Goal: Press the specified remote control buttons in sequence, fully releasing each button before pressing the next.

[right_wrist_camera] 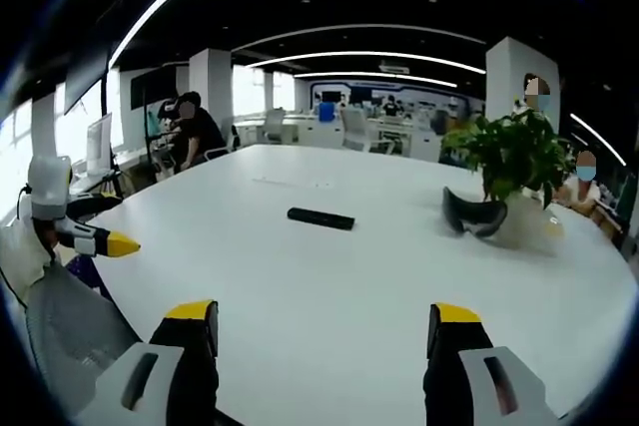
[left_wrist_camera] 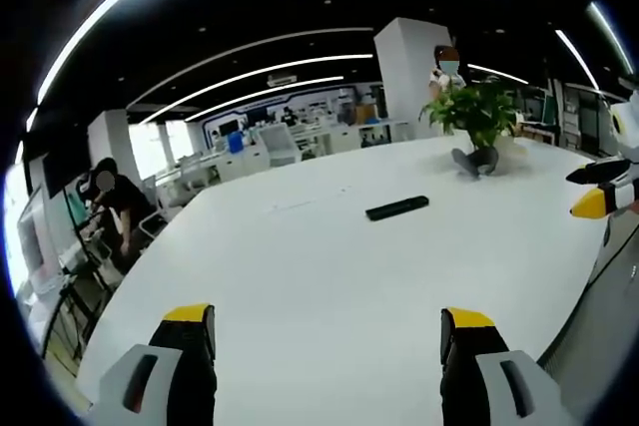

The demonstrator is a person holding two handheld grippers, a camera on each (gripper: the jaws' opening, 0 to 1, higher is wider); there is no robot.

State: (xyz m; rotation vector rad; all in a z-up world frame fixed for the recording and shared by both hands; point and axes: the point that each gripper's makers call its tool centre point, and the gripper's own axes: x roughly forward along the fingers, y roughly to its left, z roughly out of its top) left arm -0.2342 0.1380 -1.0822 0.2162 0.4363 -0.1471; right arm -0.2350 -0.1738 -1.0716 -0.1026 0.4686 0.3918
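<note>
Left gripper view: left gripper [left_wrist_camera: 329, 331] nearest the lens, yellow-tipped jaws standing wide apart over bare white bench [left_wrist_camera: 329, 256], nothing between them. Going left to right: a seated person [left_wrist_camera: 115, 209] at the far left edge of the bench by some chairs; remote control [left_wrist_camera: 396, 208], a dark slim bar, lying flat near the middle of the bench, well ahead of the jaws and apart from everything else; potted plant [left_wrist_camera: 479, 117] behind and to the right of it, with a dark object at its base that cannot be identified; right gripper [left_wrist_camera: 599, 187] entering at the right edge, yellow tip showing, jaws slightly apart.

Right gripper view: right gripper [right_wrist_camera: 324, 331] at the bottom, jaws wide apart, holding nothing, over the bench [right_wrist_camera: 319, 276]. Left to right: left gripper [right_wrist_camera: 105, 241] coming in from the left edge, yellow tip pointing inward, held off the bench edge; jaw state cannot be told here. Seated person [right_wrist_camera: 192, 132] beyond the far-left rim. Remote control [right_wrist_camera: 320, 217] flat mid-bench, untouched. Potted plant [right_wrist_camera: 514, 162] to the right, dark curved object [right_wrist_camera: 474, 214] just beside its pot.
</note>
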